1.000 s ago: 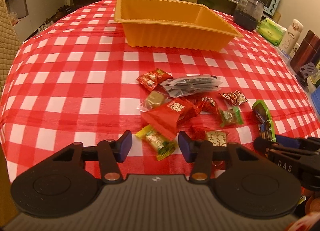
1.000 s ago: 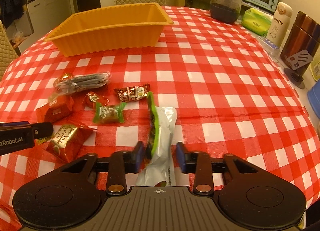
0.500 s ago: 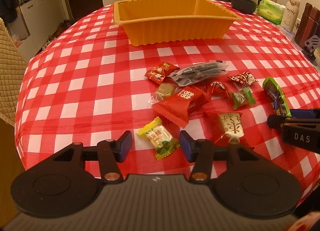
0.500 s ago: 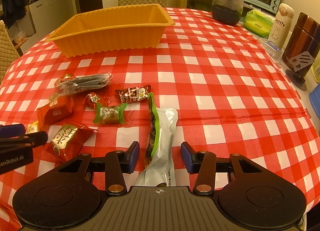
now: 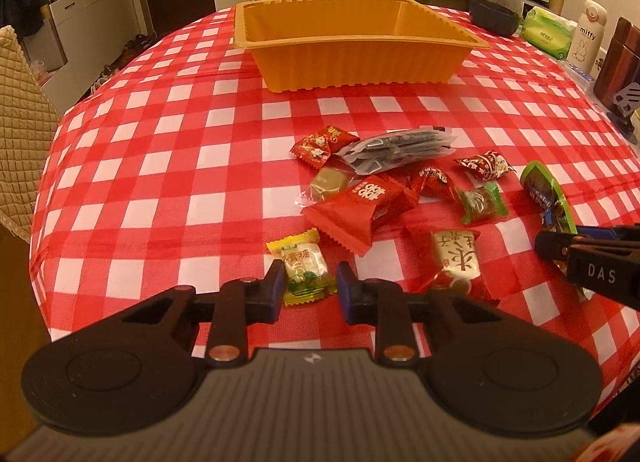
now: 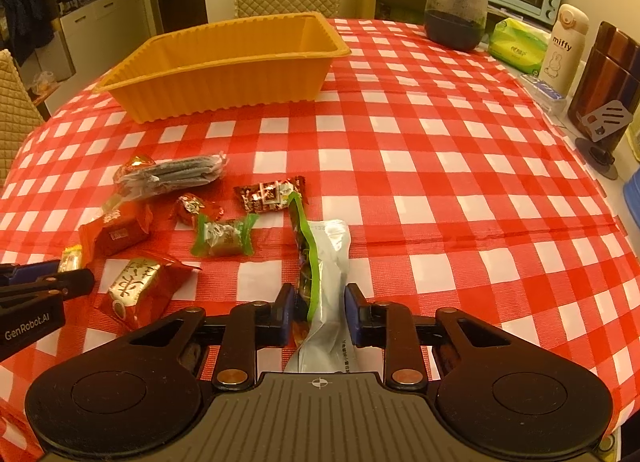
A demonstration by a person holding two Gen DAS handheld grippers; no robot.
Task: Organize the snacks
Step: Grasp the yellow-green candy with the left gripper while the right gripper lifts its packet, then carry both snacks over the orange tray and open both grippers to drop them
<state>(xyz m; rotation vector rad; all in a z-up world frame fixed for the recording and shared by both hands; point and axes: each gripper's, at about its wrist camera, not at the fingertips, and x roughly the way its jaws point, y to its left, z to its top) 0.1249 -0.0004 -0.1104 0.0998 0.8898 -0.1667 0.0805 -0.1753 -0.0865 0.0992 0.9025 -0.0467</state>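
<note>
**Double pick: both claws just clamped, lift and carry to tub next**

Desk [image 5: 132, 165] under red-and-white check cloth. Orange tub [image 5: 352, 49] at the far side, nothing visible inside from this angle, well apart from the snacks. No snack sorted yet, by the look of it.

Snack pile loose at the near middle of the desk: clear pack of dark sticks [image 5: 400, 145], big red packet [image 5: 356, 209], red packet with gold label [image 5: 456, 258], several small wrapped sweets around them. All flat on the cloth.

Right claw [image 6: 316, 312]: jaws just closed in, now clenched on the green-and-silver pouch [image 6: 328, 258]. Pouch pinched near its lower end, rest of it lying forward on the cloth.

Left claw [image 5: 308, 290]: jaws also just closed, now grasping the yellow candy [image 5: 302, 266] by its near half. Candy not lifted yet, far end on the cloth.

Step in hand: grasp phase of a two-handed pick, one snack per claw.

Next move, as judged:
- Raise both straight up first, clear of the pile.
- Carry across to the tub, over the near wall, then let go inside.
- Pouch long and floppy: free end likely to droop, needs extra height over the rim.
- Candy wrapper slick and small: possible slip.
- Claws close together: watch for a clash on the way.
</note>
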